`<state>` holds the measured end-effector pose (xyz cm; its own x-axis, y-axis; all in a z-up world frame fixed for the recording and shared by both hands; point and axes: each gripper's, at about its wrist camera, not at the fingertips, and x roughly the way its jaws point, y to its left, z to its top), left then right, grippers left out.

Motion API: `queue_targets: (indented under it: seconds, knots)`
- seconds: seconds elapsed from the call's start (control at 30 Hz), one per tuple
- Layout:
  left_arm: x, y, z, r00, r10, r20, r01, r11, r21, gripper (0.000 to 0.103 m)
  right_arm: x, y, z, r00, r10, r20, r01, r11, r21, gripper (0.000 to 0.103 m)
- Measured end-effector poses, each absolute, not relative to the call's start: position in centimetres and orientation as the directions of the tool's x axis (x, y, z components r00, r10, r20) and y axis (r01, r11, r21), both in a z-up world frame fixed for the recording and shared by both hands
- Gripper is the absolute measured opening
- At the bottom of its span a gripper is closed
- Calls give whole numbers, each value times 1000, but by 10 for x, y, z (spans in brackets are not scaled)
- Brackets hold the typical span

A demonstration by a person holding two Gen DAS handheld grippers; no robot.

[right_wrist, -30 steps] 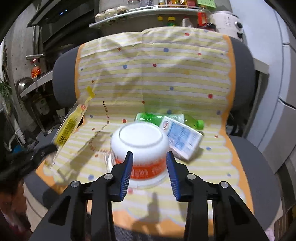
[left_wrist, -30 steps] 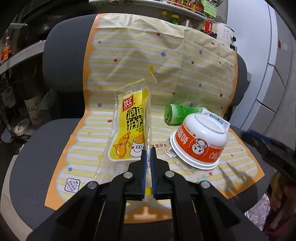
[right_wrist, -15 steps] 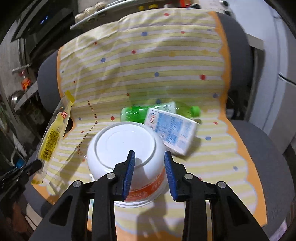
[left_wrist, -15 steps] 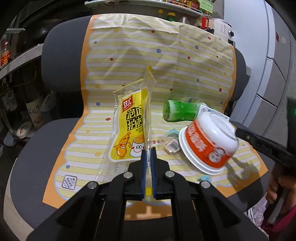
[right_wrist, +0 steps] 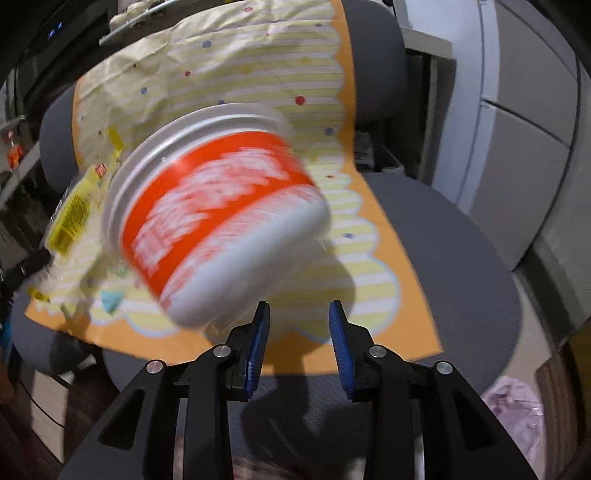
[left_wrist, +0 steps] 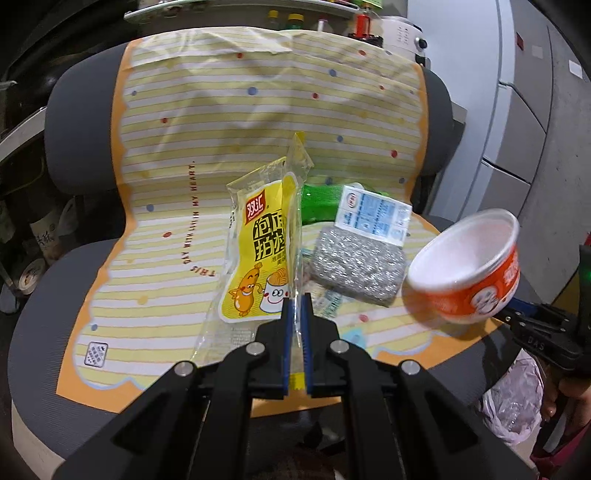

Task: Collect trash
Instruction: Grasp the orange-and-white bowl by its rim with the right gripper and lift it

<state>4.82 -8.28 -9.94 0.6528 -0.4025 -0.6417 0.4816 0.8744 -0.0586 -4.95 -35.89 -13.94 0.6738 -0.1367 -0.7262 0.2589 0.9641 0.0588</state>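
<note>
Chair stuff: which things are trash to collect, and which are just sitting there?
Trash: yellow wrapper, orange noodle bowl, green bottle, blue-white carton, silver packet.
Just there: striped mat, grey chair, shelf bottles.

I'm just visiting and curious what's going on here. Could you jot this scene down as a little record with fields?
Place: gray chair covered by a striped yellow mat
Left gripper: jaws shut on a yellow snack wrapper, held upright
Right gripper: jaws apart; orange and white bowl tilted in the air just beyond them, blurred
Bowl held: cannot tell
Lying on mat: green bottle, blue and white carton, silver scrub pad
Beside chair: thin plastic bag
</note>
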Motion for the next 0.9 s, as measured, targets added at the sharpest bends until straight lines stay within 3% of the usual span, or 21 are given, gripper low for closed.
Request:
queue_targets:
  seconds: [0.17,0.33,0.57,0.9]
  knots:
    - [45,-90,-101,644,-405,-649,491,870,-56,3,-76,-371,-136,675,-147,-723,251,967,38,39]
    - [41,-99,-102,631,-417,-654,507,860,-59,3,-97,-385,-133,719,-77,-690,201,974,101,57]
    - [36,-107,-101,627,-420,-656,522,852,-46,3,-95,-375,-131,750,35,-661,110,978,177,58]
    - [35,-104,-94,643,-415,-644,511,859,-43,3,-125,-380,-110,784,35,-620,120,971,207,60]
